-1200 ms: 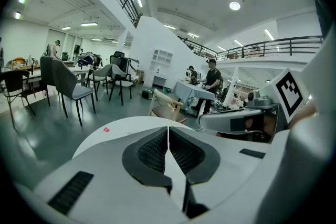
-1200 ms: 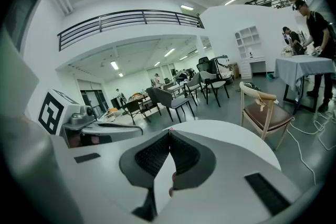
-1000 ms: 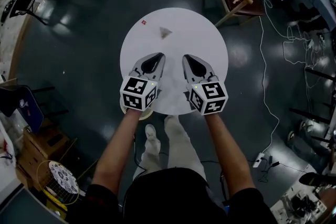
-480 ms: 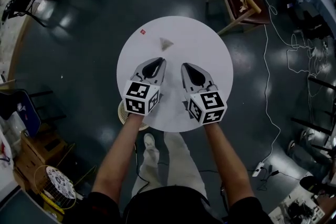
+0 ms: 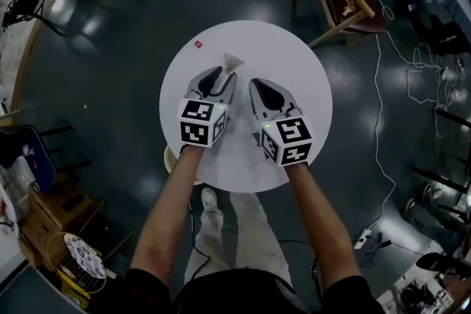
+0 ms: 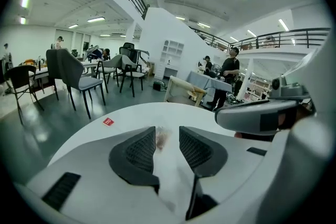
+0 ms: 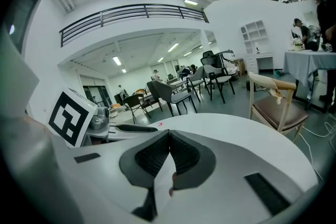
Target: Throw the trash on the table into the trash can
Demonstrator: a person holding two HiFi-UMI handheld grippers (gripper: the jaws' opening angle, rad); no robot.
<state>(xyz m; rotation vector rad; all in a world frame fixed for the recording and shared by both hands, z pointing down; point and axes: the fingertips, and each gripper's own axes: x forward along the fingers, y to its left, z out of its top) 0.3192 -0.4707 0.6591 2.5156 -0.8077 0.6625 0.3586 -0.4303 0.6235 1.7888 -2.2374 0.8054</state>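
**Tissue Being Lined Up Between Parted Jaws, With a Push or Weak Pinch Being Risked**

The left gripper (image 6: 167, 136) is being held low over the round white table (image 5: 291, 62). Its jaws have just been opening and are now standing apart, with nothing being pressed by the pads. The crumpled tissue (image 5: 233, 62) is lying on the table just ahead of the jaw tips. It is framed by the gap in the left gripper view and, as far as can be told, is not being touched. The right gripper (image 7: 169, 136) is being kept just beside the left one, its jaws together on nothing. A small red scrap (image 5: 198, 44) is lying well apart, near the table's far-left edge.

The tissue is judged to be light. If one jaw tip is driven into it, the paper is likely to be pushed across the smooth top instead of being enclosed. If the jaws are closed too soon, only a loose fold may be pinched and then dropped on the way. The red scrap looks flat, so it may be slid off the edge rather than lifted.

A pale woven basket (image 5: 168, 157), judged to be the trash can, is being largely hidden beneath the table's near-left edge. What is in it cannot be told. Because it is tucked under the rim, a release made too early may miss it.
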